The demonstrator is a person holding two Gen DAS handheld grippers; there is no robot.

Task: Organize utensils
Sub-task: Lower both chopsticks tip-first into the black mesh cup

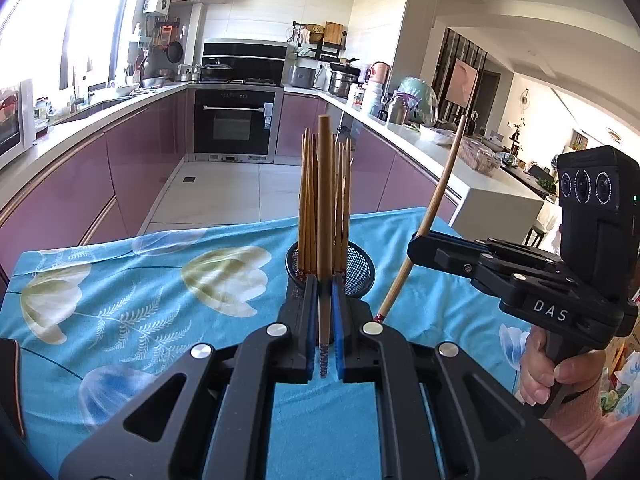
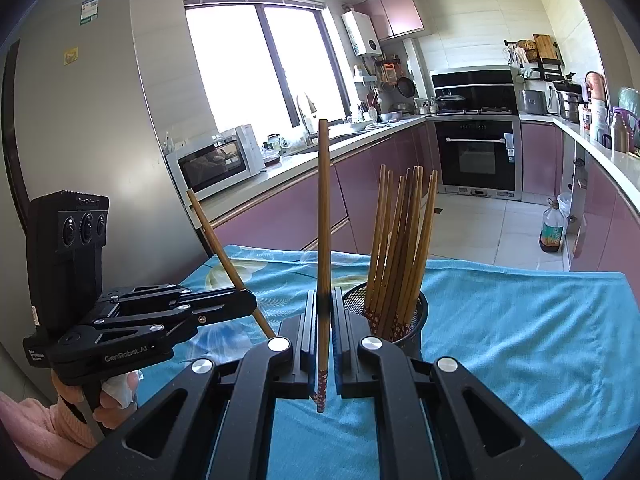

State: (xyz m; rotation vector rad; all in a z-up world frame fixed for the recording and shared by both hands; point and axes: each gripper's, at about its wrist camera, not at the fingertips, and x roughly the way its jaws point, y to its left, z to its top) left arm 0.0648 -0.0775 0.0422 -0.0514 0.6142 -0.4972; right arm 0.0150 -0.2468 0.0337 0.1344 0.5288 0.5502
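Each gripper's fingers clench one upright chopstick (left (image 1: 323, 300), right (image 2: 323, 320)) beside the mesh holder (image 1: 360, 272).

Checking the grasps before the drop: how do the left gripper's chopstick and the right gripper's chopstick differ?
In the left wrist view, the left gripper holds its chopstick in line with the fingers, in front of the mesh cup. The right gripper holds its chopstick crosswise, slanted, beside the cup. The left chopstick is gripped near its patterned end; the right nearer the middle. Both are brown wood and clamped shut.
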